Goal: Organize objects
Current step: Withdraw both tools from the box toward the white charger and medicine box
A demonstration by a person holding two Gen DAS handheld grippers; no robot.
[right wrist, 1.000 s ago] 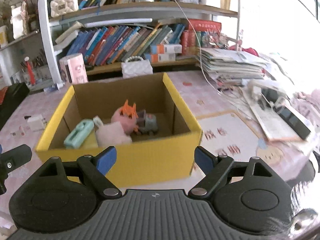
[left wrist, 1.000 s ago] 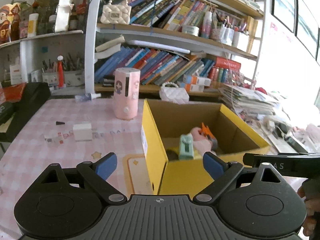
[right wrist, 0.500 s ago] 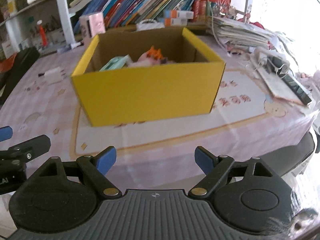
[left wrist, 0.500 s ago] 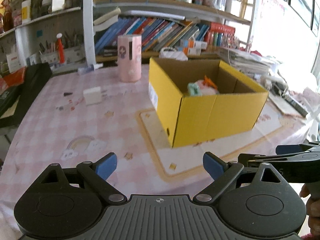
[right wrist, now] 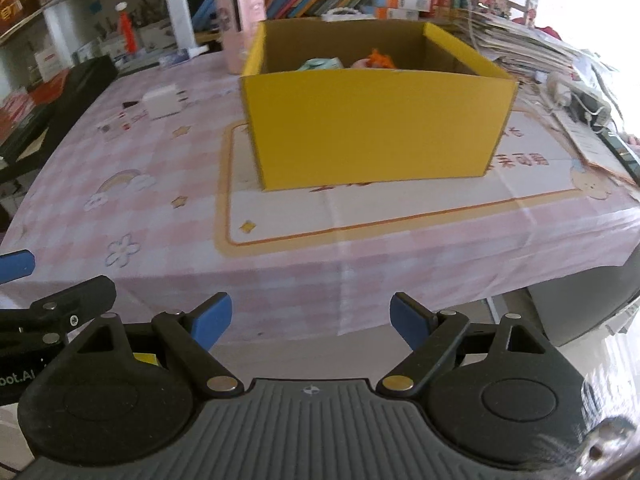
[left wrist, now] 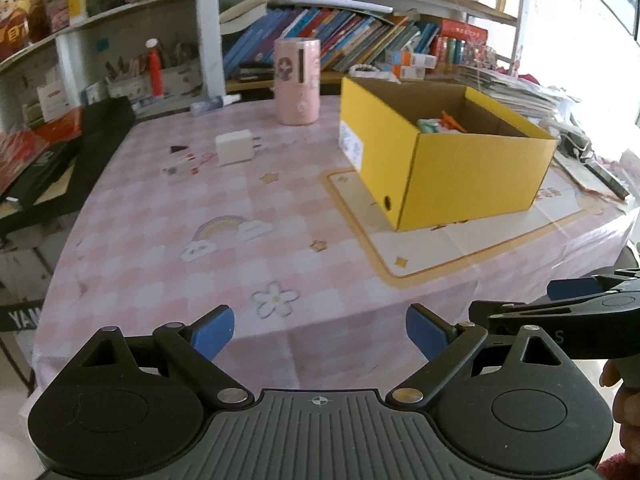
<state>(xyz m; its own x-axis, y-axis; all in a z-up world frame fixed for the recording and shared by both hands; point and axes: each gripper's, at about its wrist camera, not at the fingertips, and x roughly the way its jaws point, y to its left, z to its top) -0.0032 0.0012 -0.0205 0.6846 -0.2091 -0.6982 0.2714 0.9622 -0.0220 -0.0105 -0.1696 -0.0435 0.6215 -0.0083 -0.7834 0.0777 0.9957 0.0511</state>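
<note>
The left claw (left wrist: 320, 330) is released, its 2 blue pads spread wide with nothing between them, and it hovers off the near edge of the bench (left wrist: 224, 248), which is covered with a pink checked cloth. The right claw (right wrist: 310, 322) is likewise released and empty, also off the near edge of the bench, over the hanging cloth; in the left wrist view it shows just beside the left claw at the right edge, side-on, with a bit of the person's hand under it. Beyond both claws, well apart from them, a yellow cardboard box (right wrist: 372, 124) stands open on a cream mat with an orange border (right wrist: 360, 208). Inside the box a mint-green item (right wrist: 320, 65) and an orange-topped toy (right wrist: 380, 58) peek over the near wall; the rest of the contents are hidden. Left of the box a white charger plug (left wrist: 235, 147) lies on the cloth, with a small black piece (left wrist: 178, 148) near it. Behind, a pink cylinder (left wrist: 297, 81) stands upright near the box's far left corner. A bookshelf (left wrist: 352, 36) packed with books rises behind the bench, and a stack of papers (right wrist: 520, 52) lies to the right of the box.
</note>
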